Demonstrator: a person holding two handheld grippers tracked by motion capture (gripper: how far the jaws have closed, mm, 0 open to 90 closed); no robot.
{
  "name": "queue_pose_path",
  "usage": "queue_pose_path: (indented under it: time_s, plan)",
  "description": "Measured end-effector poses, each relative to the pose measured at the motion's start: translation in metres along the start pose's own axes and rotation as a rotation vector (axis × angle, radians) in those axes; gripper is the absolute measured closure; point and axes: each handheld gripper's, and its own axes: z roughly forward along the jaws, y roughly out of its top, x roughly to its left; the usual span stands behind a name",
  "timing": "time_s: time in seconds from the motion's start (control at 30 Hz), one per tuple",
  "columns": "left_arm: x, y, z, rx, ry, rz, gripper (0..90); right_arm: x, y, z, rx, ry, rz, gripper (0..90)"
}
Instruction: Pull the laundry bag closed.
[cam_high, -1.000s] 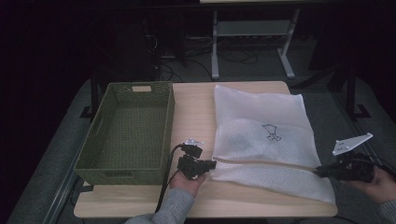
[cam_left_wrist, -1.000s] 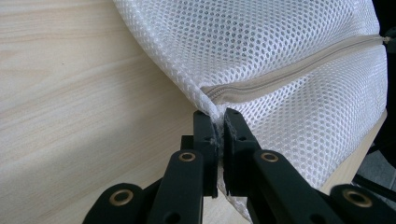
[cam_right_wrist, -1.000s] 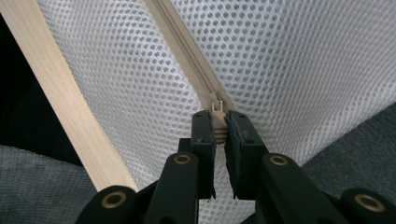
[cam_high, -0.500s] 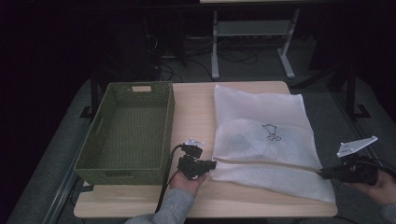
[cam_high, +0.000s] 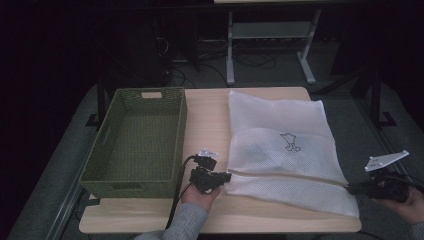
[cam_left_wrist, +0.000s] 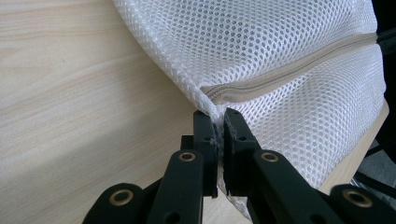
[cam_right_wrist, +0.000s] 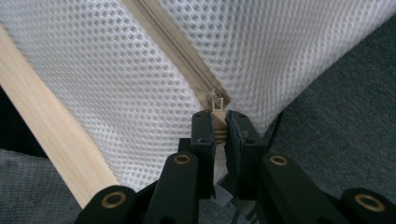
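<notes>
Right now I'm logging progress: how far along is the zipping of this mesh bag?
Done: the zip looks closed along its length. In hand: the left tool pinches the bag corner, and the right tool grips the pull tab at the far end. Left: probably just letting go; the basket looks empty.

Dim room: grey carpet floor (cam_high: 345, 115), seemingly a metal stand (cam_high: 267, 37) behind.
</notes>
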Motion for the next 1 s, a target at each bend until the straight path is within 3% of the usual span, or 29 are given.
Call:
queue_pose_path:
  time_s: [0.5,0.8,1.0]
  plan:
    - [0.003,-0.003,-0.001,-0.004,0.001,-0.013,84.8,-0.002,-0.003,0.004,-0.016,-0.007,0.014,79.2]
    - [0.005,-0.004,-0.003,-0.018,0.001,-0.025,72.0,0.003,0.004,0.0,-0.047,-0.001,0.007,65.3]
    - [0.004,-0.003,-0.006,-0.025,0.008,-0.022,67.6,0.007,0.014,-0.002,-0.069,0.005,0.003,62.0]
